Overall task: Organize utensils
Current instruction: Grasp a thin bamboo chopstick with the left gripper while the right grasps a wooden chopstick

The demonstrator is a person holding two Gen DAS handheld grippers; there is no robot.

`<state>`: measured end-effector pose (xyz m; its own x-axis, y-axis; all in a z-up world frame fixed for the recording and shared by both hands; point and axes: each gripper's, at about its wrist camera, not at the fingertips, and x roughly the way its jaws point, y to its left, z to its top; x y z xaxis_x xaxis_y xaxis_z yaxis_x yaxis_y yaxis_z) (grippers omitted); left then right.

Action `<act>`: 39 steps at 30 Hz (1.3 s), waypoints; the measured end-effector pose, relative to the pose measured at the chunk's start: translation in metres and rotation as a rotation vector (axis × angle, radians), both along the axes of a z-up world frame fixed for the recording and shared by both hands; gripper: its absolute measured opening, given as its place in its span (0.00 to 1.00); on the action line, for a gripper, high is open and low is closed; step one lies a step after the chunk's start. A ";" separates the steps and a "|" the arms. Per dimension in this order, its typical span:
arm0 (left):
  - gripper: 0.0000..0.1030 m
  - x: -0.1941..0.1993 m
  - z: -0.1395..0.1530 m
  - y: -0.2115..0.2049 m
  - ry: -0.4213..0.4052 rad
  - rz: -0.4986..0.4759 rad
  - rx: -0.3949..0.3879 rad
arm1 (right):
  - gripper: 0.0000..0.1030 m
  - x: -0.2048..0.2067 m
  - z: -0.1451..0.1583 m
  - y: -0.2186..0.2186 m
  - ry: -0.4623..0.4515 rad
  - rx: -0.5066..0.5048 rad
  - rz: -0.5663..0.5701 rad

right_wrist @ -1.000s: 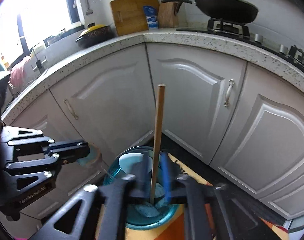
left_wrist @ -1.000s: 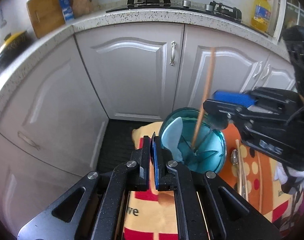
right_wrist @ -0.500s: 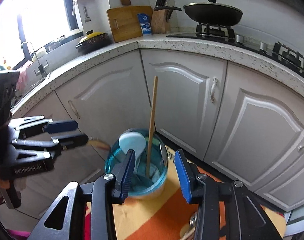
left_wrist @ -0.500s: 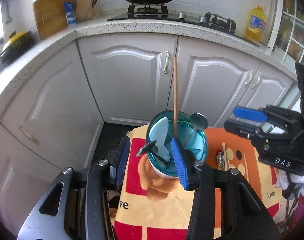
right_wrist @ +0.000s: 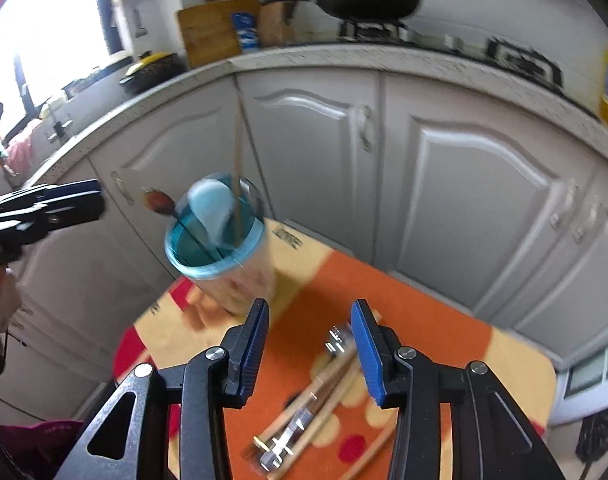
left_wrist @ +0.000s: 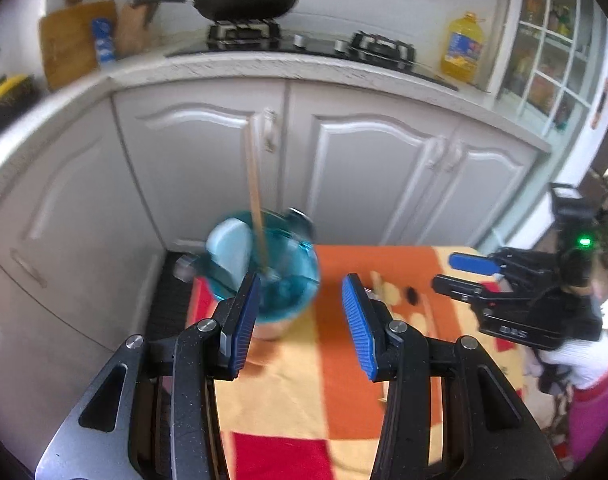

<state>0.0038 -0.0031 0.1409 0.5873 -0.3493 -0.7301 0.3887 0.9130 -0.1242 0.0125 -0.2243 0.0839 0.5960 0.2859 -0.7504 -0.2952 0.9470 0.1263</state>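
In the left wrist view, the left gripper (left_wrist: 300, 320) stands spread with nothing between its blue pads, and at eleven o'clock from it the blurred teal translucent plastic cup (left_wrist: 281, 292) rests on the orange, yellow and red patterned cloth (left_wrist: 304, 392), holding one long wooden stick (left_wrist: 255, 200), one pale blue spoon (left_wrist: 229, 248) and two metal spoons whose bowls are smeared; the right gripper (left_wrist: 456, 270) at three o'clock is cut off by the lens edge. In the right wrist view, the right gripper (right_wrist: 310, 340) is also spread and empty, with the cup at eleven o'clock and, at six o'clock below its pads, a heap of wooden chopsticks and metal utensils (right_wrist: 308, 408) too blurred and overlapped to count.
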 end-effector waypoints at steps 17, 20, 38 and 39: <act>0.41 0.001 -0.118 -0.086 0.258 -0.129 -0.050 | 0.36 -0.019 -0.107 -0.071 0.235 0.060 -0.150; 0.40 0.014 -0.138 -0.098 0.292 -0.119 -0.045 | 0.35 -0.017 -0.118 -0.073 0.258 0.067 -0.161; 0.16 0.064 -0.198 -0.149 0.372 -0.102 0.055 | 0.26 0.001 -0.143 -0.070 0.318 0.060 -0.198; 0.11 0.065 -0.198 -0.149 0.371 -0.101 0.056 | 0.26 0.000 -0.145 -0.069 0.321 0.063 -0.201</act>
<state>0.0689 -0.1525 -0.0568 0.2443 -0.3449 -0.9063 0.4147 0.8820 -0.2239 0.0124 -0.2932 -0.0610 0.3826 0.2389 -0.8925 -0.0402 0.9694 0.2422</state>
